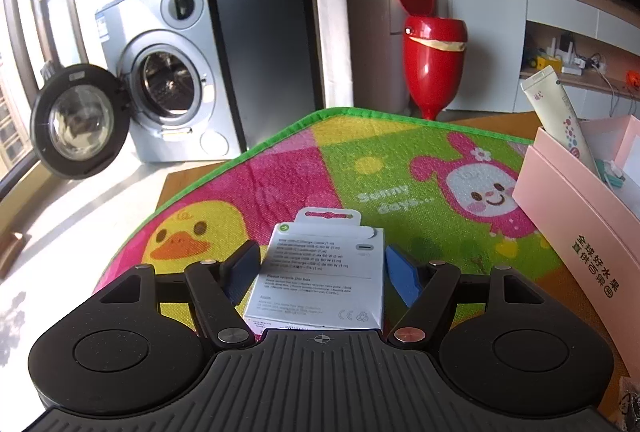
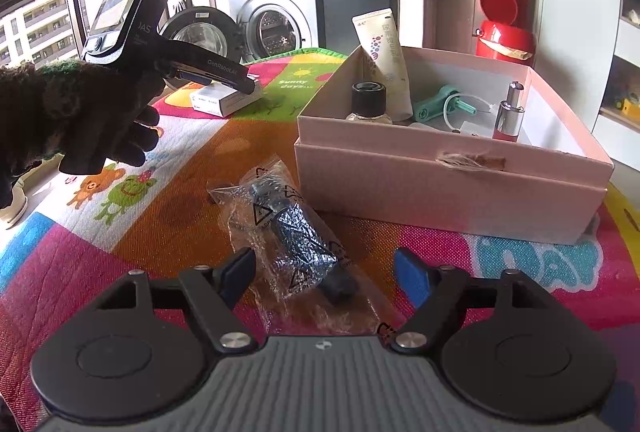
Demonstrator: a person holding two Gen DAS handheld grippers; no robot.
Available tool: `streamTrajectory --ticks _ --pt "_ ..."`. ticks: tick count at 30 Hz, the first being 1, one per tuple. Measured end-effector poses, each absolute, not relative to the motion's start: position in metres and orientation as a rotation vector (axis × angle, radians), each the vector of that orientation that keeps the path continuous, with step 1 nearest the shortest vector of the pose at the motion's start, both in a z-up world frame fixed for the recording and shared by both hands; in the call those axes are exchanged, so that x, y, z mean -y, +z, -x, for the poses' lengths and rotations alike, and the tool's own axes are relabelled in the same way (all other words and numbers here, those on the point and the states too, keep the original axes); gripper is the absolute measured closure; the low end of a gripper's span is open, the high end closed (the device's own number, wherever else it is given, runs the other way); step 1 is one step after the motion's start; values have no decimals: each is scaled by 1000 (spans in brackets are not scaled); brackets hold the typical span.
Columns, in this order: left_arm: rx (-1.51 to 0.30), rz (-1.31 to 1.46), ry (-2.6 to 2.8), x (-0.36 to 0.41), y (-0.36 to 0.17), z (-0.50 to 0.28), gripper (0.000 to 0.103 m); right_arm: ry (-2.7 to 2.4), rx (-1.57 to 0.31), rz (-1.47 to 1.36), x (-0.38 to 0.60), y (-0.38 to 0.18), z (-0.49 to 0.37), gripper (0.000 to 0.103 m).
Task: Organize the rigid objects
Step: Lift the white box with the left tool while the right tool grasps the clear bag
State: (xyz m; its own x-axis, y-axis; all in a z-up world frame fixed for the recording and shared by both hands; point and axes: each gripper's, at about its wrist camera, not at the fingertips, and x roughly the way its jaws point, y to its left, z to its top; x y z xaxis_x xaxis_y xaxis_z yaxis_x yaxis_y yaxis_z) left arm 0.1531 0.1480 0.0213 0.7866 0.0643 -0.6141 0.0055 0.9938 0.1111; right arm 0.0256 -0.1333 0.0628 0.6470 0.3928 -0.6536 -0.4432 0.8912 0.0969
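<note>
Left wrist view
Left hand-held gripper [image 1: 322,272]: its two blue-padded fingers are seen on either side of a small white cardboard cable box [image 1: 324,276]; whether the pads press on it or stand just beside it cannot be told.
White cable box: it lies on the bright cartoon play mat [image 1: 360,168] covering the surface, near the camera, with its hang tab pointing far.
Pink cardboard storage box [image 1: 576,208]: seen at the right edge, with a white cosmetic tube [image 1: 558,112] leaning upright inside it.
Background: a silver washing machine [image 1: 168,72] with its round door swung open is seen far left; a red lidded bin [image 1: 432,48] stands far, right of centre.

Right wrist view
Right hand-held gripper [image 2: 324,274]: its fingers are spread wide, and nothing is held; a black part sealed in a clear plastic bag [image 2: 296,228] lies on the mat between and just beyond them.
Pink storage box [image 2: 452,172]: seen far right of the bag, holding the white tube [image 2: 384,60], a black-capped bottle [image 2: 368,100], a teal plastic piece [image 2: 436,106] and a silver-topped pink pump bottle [image 2: 510,112].
Left hand-held gripper [image 2: 236,78]: seen far left in a dark gloved hand [image 2: 92,112], with its tip at the white cable box [image 2: 224,98] on the mat.
</note>
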Motion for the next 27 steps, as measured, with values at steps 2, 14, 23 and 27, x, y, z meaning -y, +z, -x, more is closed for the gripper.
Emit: streamTrajectory --ticks 2,14,23,27 --pt "-662 -123 37 -146 21 -153 28 477 -725 71 134 63 -25 26" --pt "-638 -125 21 -157 14 -154 25 483 -728 63 134 63 -26 25" --pt "-644 -69 -35 -169 10 -154 25 488 -730 64 132 63 -27 23" --pt "-613 -48 -57 -169 15 -141 26 488 -730 65 132 63 -27 23"
